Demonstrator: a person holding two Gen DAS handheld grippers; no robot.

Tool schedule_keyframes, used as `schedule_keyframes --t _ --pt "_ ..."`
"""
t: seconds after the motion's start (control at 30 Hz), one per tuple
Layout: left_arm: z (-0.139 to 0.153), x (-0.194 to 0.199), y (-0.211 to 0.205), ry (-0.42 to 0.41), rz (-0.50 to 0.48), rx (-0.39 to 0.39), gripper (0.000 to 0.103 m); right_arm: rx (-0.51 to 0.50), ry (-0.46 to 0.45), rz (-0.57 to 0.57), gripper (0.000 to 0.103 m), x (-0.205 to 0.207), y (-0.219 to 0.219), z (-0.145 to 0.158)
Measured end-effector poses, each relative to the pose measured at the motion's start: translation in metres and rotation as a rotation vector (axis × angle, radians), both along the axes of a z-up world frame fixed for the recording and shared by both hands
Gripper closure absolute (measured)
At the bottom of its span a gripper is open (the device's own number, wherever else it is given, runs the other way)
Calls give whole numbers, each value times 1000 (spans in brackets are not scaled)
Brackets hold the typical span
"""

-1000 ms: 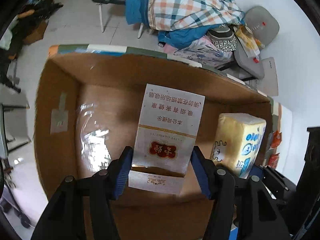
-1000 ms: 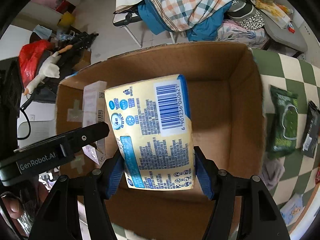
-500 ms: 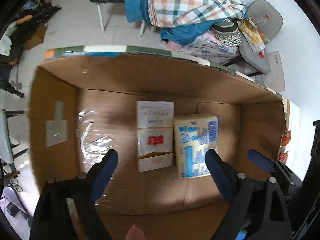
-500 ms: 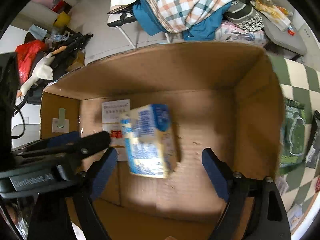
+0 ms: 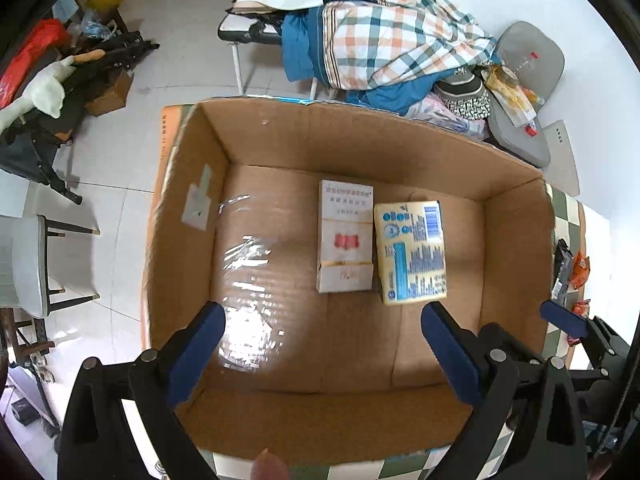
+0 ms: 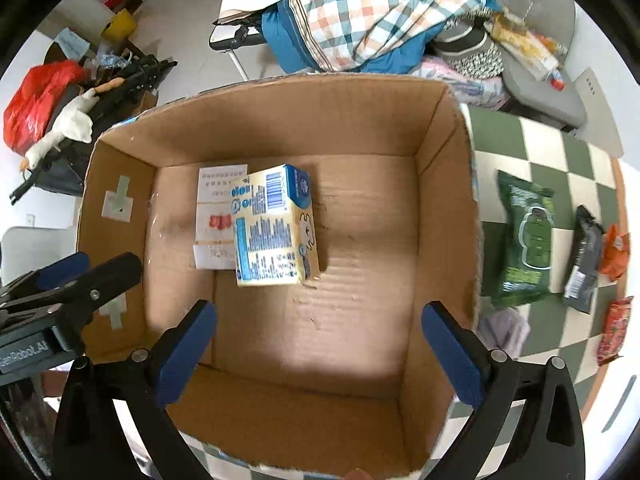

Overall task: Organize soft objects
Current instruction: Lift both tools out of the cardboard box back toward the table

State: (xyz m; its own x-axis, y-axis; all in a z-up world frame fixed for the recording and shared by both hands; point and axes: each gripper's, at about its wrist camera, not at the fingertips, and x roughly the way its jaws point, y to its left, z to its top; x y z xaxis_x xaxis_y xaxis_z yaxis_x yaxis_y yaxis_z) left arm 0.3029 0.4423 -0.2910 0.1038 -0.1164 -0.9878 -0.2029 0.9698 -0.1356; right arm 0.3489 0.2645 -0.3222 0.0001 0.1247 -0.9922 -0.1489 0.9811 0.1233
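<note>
A white and gold carton and a yellow tissue pack lie side by side on the floor of an open cardboard box. My left gripper is open and empty above the box's near side. In the right wrist view the carton and tissue pack lie at the box's left; my right gripper is open and empty above the box. The left gripper's body shows at the left edge.
On the checkered table right of the box lie a green wipes pack, a black packet and orange and red snack packets. Behind the box, a chair holds plaid bedding. Clutter sits on the floor at the far left.
Both grippers opened and let go: the carton and the tissue pack dropped onto the box floor. Both grippers then pulled back and up from the box.
</note>
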Motion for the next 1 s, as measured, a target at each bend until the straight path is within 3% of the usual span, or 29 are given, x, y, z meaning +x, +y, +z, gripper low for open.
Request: schedule_keyframes --t 0.4,0.8,1.0 --pt "56 -58 -8 -104 1 88 3 -28 -115 27 0 -56 -12 65" --pt "119 -100 -24 -202 -3 78 3 57 -201 10 0 -113 -27 137" --pt "138 -93 -69 -213 -108 85 3 136 -197 -94 0 -126 -64 158"
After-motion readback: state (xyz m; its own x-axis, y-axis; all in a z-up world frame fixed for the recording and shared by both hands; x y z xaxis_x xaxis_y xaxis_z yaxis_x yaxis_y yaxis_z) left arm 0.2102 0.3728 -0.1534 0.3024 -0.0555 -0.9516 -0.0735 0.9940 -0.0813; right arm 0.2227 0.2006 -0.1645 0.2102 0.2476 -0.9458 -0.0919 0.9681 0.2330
